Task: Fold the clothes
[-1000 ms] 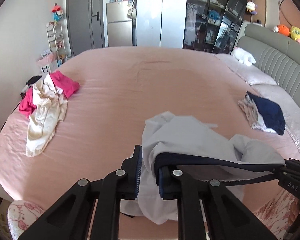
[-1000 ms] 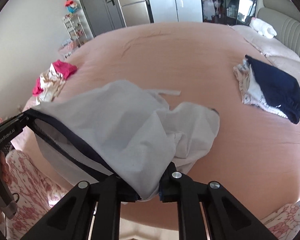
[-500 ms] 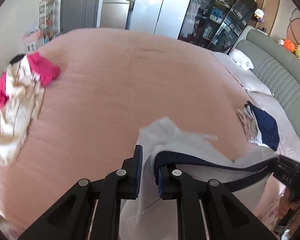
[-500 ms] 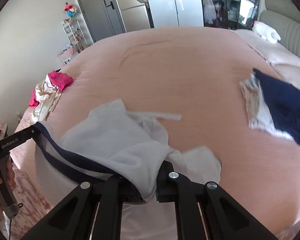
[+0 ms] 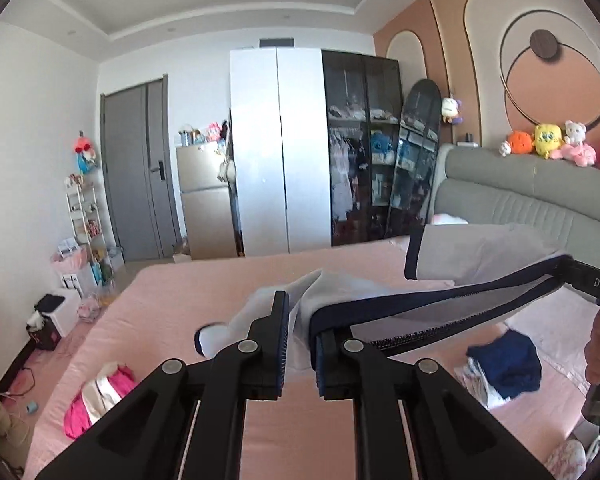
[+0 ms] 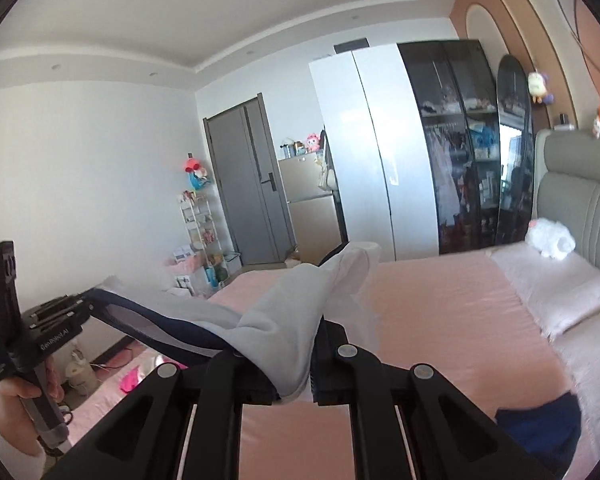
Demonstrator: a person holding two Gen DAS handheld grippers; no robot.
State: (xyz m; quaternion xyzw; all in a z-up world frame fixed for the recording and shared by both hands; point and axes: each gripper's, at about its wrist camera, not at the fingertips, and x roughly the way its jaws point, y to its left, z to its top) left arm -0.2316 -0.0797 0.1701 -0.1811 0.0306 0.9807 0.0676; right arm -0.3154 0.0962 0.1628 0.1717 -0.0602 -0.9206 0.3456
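Note:
A pale grey garment (image 5: 480, 256) with a navy waistband hangs in the air over the pink bed (image 5: 180, 292), stretched by that band between both grippers. My left gripper (image 5: 300, 320) pinches one end of the waistband; its jaws are opening slightly with the cloth still between the pads. The right gripper (image 5: 592, 286) holds the other end at the right edge of the left wrist view. In the right wrist view the garment (image 6: 292, 312) drapes over my right gripper (image 6: 304, 352), which is shut on it. The left gripper (image 6: 60, 314) shows at far left in a hand (image 6: 16, 396).
A loose pink and cream clothes pile (image 5: 100, 396) lies at the bed's near left. A folded stack topped with navy (image 5: 504, 368) sits near the pillows (image 6: 556, 292). The grey headboard (image 5: 520, 208) is at right; wardrobes (image 5: 280, 152) and a door stand beyond the bed.
Both grippers have risen sharply and tipped toward level, lifting the garment off the bed. The waistband is now stretched in the air between them, and the views show the room instead of the bedsheet.

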